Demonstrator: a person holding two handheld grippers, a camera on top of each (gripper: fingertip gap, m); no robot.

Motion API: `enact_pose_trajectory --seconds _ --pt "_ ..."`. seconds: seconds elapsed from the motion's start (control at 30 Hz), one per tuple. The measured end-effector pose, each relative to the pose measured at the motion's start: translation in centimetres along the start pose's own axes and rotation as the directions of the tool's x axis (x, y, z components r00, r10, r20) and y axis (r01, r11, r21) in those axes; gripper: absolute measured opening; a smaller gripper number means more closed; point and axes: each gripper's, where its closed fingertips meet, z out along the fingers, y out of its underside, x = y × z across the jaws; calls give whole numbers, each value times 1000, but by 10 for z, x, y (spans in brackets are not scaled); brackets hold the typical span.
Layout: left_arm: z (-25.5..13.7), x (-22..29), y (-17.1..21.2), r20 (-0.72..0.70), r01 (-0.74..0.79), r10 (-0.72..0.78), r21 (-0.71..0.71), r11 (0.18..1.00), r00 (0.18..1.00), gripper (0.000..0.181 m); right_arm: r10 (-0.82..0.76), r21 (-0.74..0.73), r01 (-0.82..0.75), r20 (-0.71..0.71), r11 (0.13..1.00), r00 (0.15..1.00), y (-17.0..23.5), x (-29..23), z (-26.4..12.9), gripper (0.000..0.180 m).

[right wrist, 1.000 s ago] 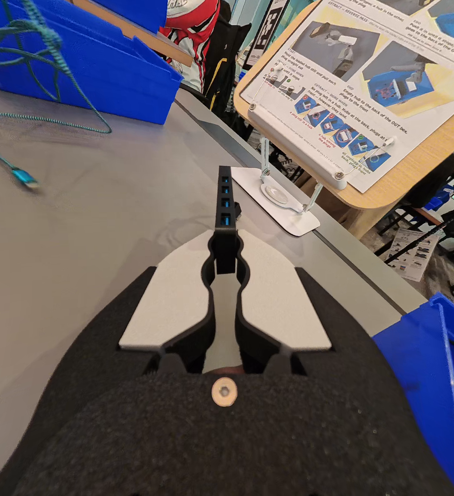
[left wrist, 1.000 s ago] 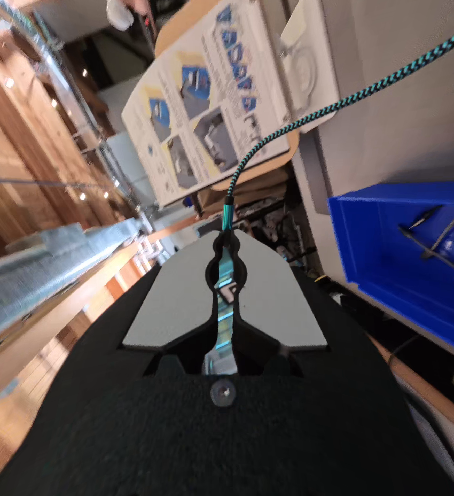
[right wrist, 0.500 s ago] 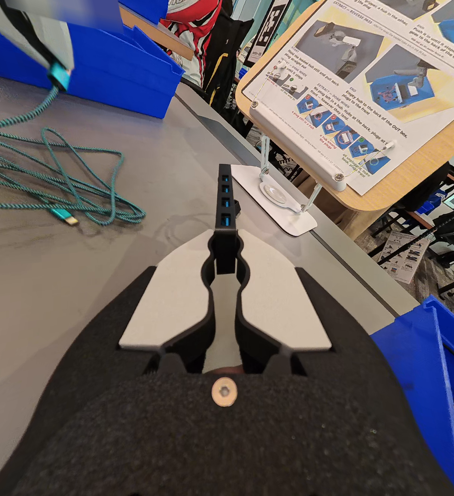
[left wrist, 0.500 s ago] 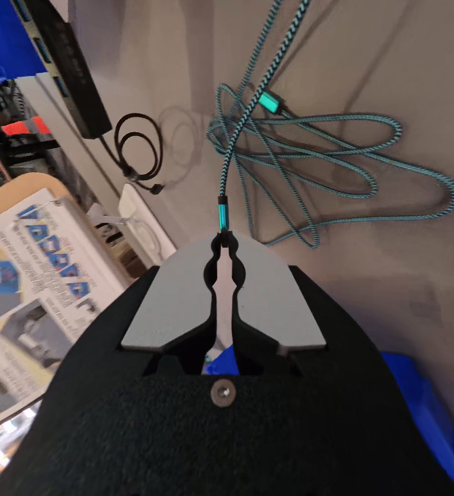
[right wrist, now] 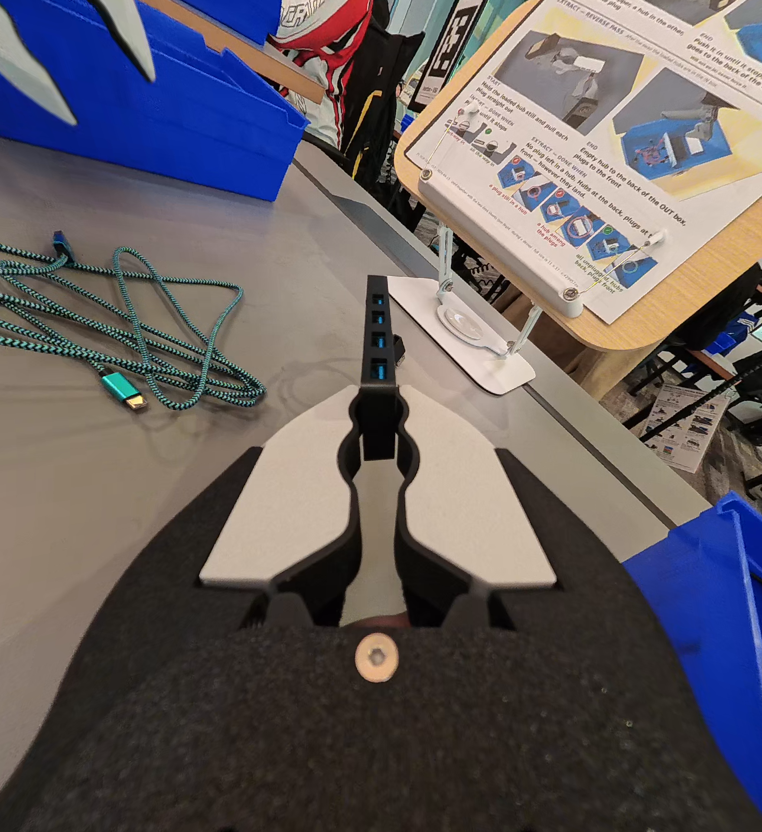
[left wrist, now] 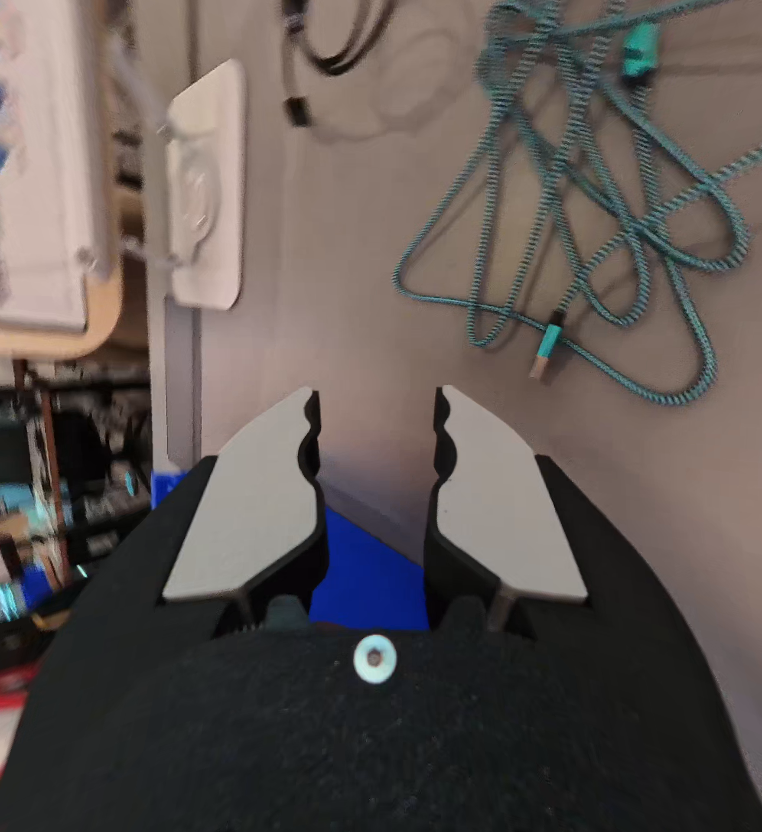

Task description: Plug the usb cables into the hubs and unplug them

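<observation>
My left gripper (left wrist: 375,396) is open and empty above the grey table (left wrist: 370,225). The teal braided USB cable (left wrist: 595,216) lies loose in a heap on the table ahead and to the right, one plug (left wrist: 548,346) nearest. My right gripper (right wrist: 378,391) is shut on the near end of a black USB hub (right wrist: 377,342), which points away and shows several blue ports. In the right wrist view the cable (right wrist: 136,333) lies left of the hub with its teal plug (right wrist: 122,391). The left gripper's open fingers (right wrist: 131,40) show at the top left.
A blue bin (right wrist: 145,103) stands at the table's far left, another blue bin (right wrist: 730,630) at the near right. A white stand base (right wrist: 460,333) carries a tilted instruction board (right wrist: 618,135) right of the hub. The hub's black lead (left wrist: 320,45) lies coiled beyond. One gripper's finger ends stand about 25 cm off the other's.
My left gripper swung down over the table, opened and let go of the teal cable's plug; the cable now lies in a heap. The right gripper kept hold of the hub, still.
</observation>
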Motion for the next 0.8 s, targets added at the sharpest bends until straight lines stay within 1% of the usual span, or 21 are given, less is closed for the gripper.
enact_pose_trajectory --seconds 0.03,0.07,0.13,0.17,0.2,0.23,0.27,0.3,0.33,0.37,0.4,0.43,0.47,0.53,0.63,0.7,0.8 --pt "-3 -4 2 48 112 -112 5 994 993 44 2 1 -2 -1 1000 1000 0 0 0 11" --pt "-7 -5 2 88 232 -234 23 972 968 42 4 1 -4 -1 1000 1000 0 1 0 11" --pt "-15 3 -10 94 443 -452 105 890 887 43 9 3 -9 -1 1000 1000 -1 1 0 11" --pt "-18 9 -17 84 539 -553 145 830 829 42 12 4 -12 2 1000 1000 -1 1 0 11" --pt "-20 15 -21 75 644 -659 159 748 748 41 15 5 -15 4 1000 1000 -1 1 0 11" --pt "-20 26 -26 30 751 -762 149 643 647 38 17 4 -17 5 1000 1000 -1 1 0 11" --pt "-19 39 -34 -51 850 -852 126 512 521 39 20 4 -20 6 1000 1000 -1 1 0 11" --pt "-19 51 -47 -152 924 -912 95 370 380 44 20 6 -21 7 1000 1000 -2 1 0 11" --pt "-17 60 -58 -239 971 -941 57 233 240 52 20 8 -20 8 1000 1000 -3 1 0 11" --pt "-16 65 -66 -298 993 -947 23 118 120 51 21 9 -21 8 1000 1000 -3 1 0 11" --pt "-14 65 -69 -327 999 -945 9 31 33 47 22 10 -22 7 1000 1000 -3 1 0 11" --pt "-10 62 -68 -311 999 -950 22 -23 -15 40 23 12 -24 8 1000 1000 -4 1 -1 11" --pt "-5 59 -63 -252 998 -967 50 -43 -29 37 25 14 -25 10 1000 1000 -4 1 -1 11" --pt "2 57 -56 -117 994 -993 100 -30 -18 37 25 12 -25 8 1000 1000 -5 2 -1 11" --pt "11 66 -60 55 991 -997 120 61 54 40 26 10 -26 1 1000 1000 -4 4 -2 11" --pt "19 73 -63 156 986 -982 106 126 109 44 31 8 -30 -7 1000 1000 -4 6 -3 11" --pt "30 81 -71 223 985 -964 64 163 145 45 53 14 -53 -9 998 999 -6 9 -4 11"
